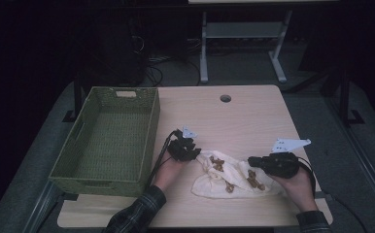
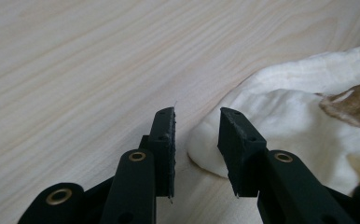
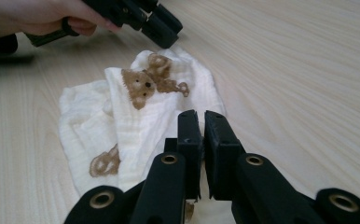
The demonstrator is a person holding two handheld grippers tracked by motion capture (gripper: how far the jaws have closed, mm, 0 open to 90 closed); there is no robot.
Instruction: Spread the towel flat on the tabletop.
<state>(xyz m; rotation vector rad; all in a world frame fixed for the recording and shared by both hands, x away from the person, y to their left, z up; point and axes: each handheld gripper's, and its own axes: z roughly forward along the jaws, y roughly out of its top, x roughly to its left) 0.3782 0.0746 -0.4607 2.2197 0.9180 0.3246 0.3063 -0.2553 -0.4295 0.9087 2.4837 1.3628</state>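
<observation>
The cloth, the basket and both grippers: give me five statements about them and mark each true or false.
1. The basket holds the cloth. False: the cloth lies crumpled on the table, right of the basket, and nothing can be seen inside the basket.
2. The cloth is cream with brown bear prints. True.
3. The left gripper is open, its jaws at the cloth's edge. True.
4. The right gripper is spread wide above bare table. False: its jaws are nearly together, just over the cloth.
5. The table has a round hole near its far edge. True.
</observation>
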